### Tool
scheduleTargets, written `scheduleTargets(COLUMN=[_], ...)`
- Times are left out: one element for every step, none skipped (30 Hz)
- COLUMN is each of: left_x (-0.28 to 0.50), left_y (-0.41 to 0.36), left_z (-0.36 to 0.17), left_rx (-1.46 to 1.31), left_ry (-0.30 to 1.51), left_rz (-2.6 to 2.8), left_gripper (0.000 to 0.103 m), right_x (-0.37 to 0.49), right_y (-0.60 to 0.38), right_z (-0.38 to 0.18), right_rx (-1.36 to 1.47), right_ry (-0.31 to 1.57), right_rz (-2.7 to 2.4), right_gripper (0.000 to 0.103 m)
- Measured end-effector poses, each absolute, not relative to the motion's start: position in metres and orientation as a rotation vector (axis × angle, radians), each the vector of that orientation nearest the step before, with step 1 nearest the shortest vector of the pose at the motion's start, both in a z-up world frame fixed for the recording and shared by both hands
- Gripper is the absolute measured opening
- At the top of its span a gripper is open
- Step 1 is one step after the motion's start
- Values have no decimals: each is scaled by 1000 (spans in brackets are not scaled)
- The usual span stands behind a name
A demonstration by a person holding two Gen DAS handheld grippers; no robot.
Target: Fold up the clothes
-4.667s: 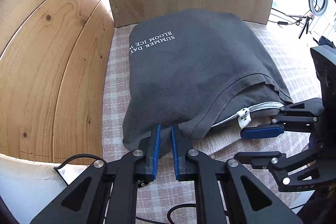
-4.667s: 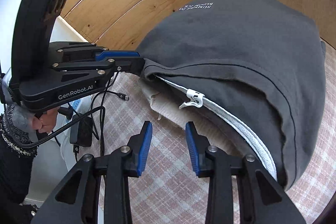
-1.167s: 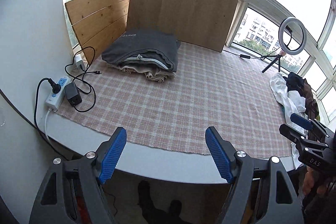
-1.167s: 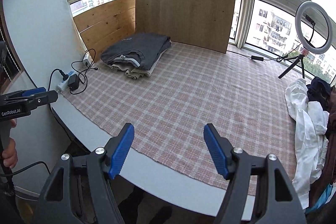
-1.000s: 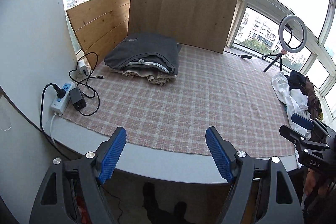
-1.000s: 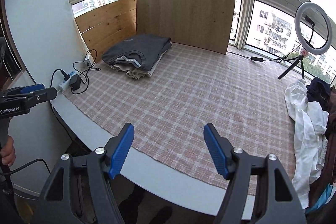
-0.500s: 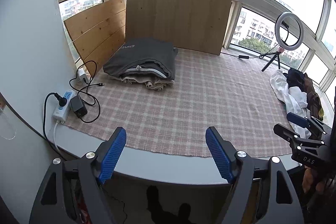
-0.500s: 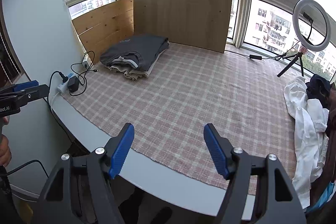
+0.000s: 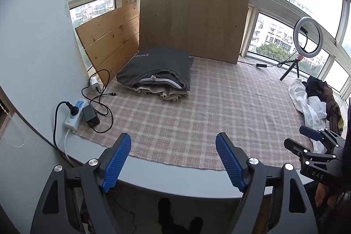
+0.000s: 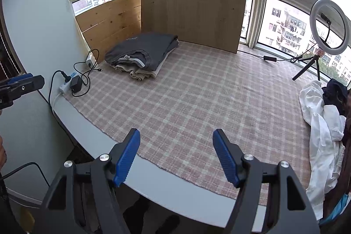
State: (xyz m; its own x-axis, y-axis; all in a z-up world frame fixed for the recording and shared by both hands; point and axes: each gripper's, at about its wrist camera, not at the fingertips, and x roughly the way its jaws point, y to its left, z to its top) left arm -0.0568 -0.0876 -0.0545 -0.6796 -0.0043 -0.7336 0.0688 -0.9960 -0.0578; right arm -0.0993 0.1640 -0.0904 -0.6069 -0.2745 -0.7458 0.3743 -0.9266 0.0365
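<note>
Folded stack (image 9: 156, 76), dark grey tee on top, sits at 11 o'clock on checked cloth (image 9: 197, 115). Unfolded heap (image 10: 324, 131) waits at 3 o'clock. Left gripper (image 9: 173, 160) and right gripper (image 10: 176, 156) gape wide, empty.

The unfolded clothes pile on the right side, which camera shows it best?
The right wrist view: the unfolded clothes pile appears large, with the white garment draping over the table's edge. The left wrist view shows the pile smaller, partly behind the right gripper.
</note>
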Motion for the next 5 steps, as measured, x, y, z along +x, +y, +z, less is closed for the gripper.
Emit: scheduleTargets(left_x=[-57, -57, -58, -57, -57], left_y=[-88, -87, -87, -85, -84], left_z=[-54, -53, -53, -53, -53], left_rx=[1239, 1238, 1238, 1230, 1222], left_ry=[128, 132, 125, 108, 91], left_rz=[-2843, -2846, -2844, -2841, -2838], left_gripper=[78, 78, 78, 78, 78], right_x=[-99, -100, -100, -100, -101], right_y=[164, 164, 164, 164, 164], right_z=[-90, -90, -91, -91, -91], right_rx=[1142, 1142, 1142, 1143, 1144], right_ry=[176, 177, 177, 177, 177], right_rz=[-2525, -2525, -2525, -2523, -2522], right_gripper=[68, 68, 68, 68, 68])
